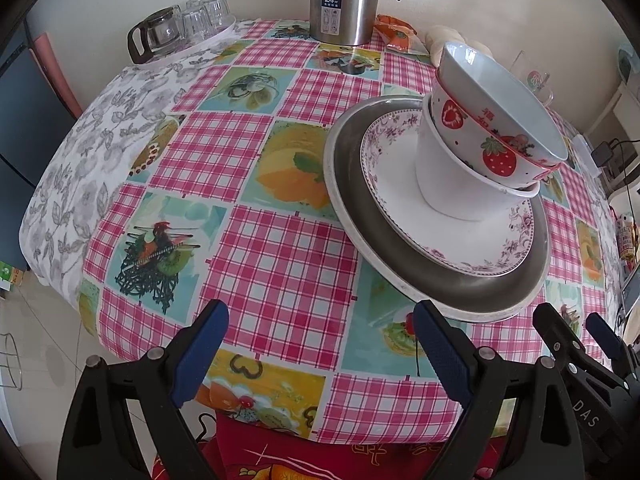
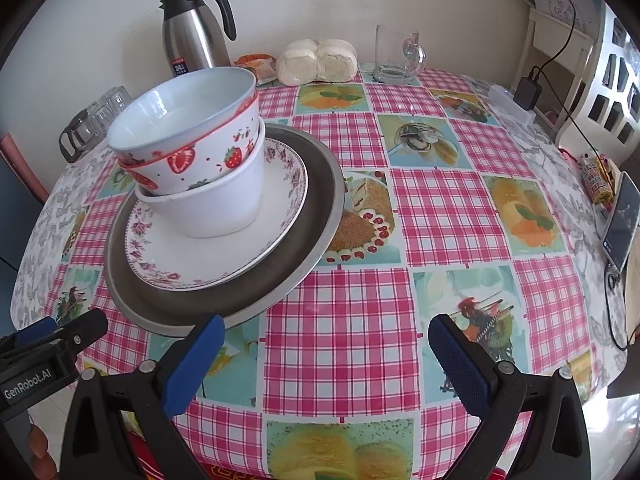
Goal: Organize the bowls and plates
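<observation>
A stack stands on the checked tablecloth: a grey metal plate at the bottom, a white floral-rimmed plate on it, then a plain white bowl, then a strawberry-patterned bowl with a pale blue inside. My left gripper is open and empty, near the table's front edge, left of the stack. My right gripper is open and empty, right of the stack; its near finger is close to the metal plate's rim. Each gripper shows at the edge of the other's view.
At the back stand a steel thermos jug, a tray of glasses with a glass pot, wrapped buns, an orange packet and a glass mug. A phone and cables lie at the right edge.
</observation>
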Demonstrator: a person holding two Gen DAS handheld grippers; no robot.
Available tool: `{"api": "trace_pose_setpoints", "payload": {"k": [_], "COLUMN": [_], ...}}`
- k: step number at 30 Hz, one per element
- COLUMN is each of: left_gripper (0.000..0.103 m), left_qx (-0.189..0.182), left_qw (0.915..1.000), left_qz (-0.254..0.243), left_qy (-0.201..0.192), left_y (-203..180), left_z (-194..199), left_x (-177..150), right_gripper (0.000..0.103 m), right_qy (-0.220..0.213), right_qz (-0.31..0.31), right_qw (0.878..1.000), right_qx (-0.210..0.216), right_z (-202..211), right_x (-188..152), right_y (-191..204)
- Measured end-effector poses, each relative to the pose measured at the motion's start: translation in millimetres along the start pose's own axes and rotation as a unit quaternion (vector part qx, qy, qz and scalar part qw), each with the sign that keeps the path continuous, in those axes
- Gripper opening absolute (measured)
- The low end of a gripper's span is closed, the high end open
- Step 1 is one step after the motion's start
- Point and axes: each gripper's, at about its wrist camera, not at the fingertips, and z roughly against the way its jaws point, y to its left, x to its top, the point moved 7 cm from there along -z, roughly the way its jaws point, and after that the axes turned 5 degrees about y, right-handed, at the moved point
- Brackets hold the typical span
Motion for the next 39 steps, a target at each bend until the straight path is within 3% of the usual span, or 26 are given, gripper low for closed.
{"api": "trace_pose_setpoints", "payload": {"k": [39], "left_gripper": [0.094], "left_qx": [-0.007], "left_qw": [0.9999], "left_qz": [0.005], "left_qy": [0.015], "left_y": [-1.5], "left_z": [-5.8], "left_x": [-1.2], "right_gripper": [0.103], "right_qy": [0.011], "right_qz": [0.001], "right_qw": [1.0], "right_qx": [-0.003], "right_z": [-5.7], "right_x": [-3.6], "right_y": [-1.7]}}
